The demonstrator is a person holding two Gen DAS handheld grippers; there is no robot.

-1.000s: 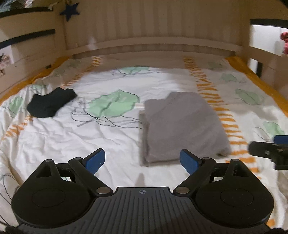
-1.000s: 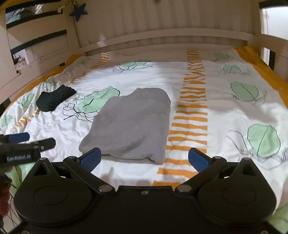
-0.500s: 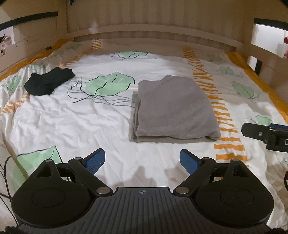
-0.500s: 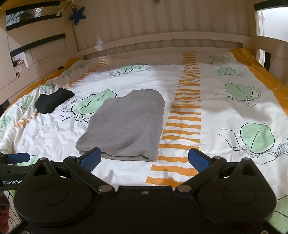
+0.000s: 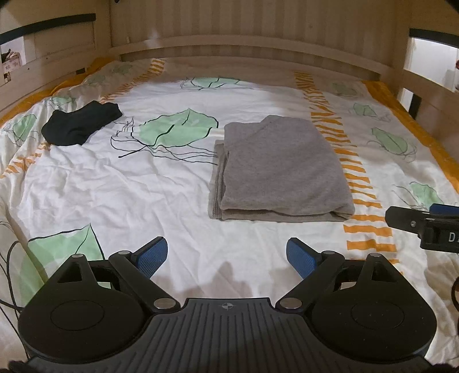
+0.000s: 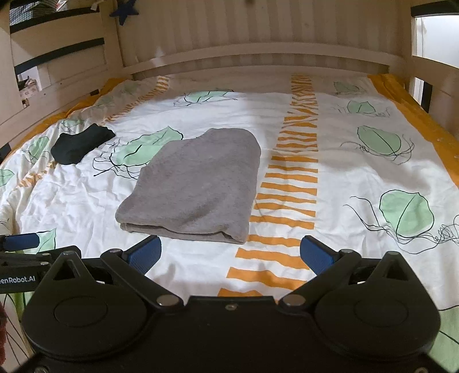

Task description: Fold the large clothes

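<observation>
A grey garment (image 5: 281, 169) (image 6: 195, 183) lies folded into a flat rectangle in the middle of the bed. My left gripper (image 5: 226, 255) hovers open just short of its near edge, nothing between the blue pads. My right gripper (image 6: 231, 254) is open too, in front of the garment's near right corner, and it shows at the right edge of the left wrist view (image 5: 424, 223). A small black garment (image 5: 81, 122) (image 6: 81, 142) lies bunched at the far left of the bed.
The bed cover (image 5: 129, 183) is white with green leaves and orange stripes. Wooden rails (image 6: 258, 57) close off the far side and both flanks. A dark blue star (image 6: 124, 10) hangs at the upper left. Black cables (image 5: 8, 258) trail at the near left.
Both grippers have drawn back from the grey garment and tipped a little, so it sits farther ahead in each view. Both stay open and the garment lies unmoved.
</observation>
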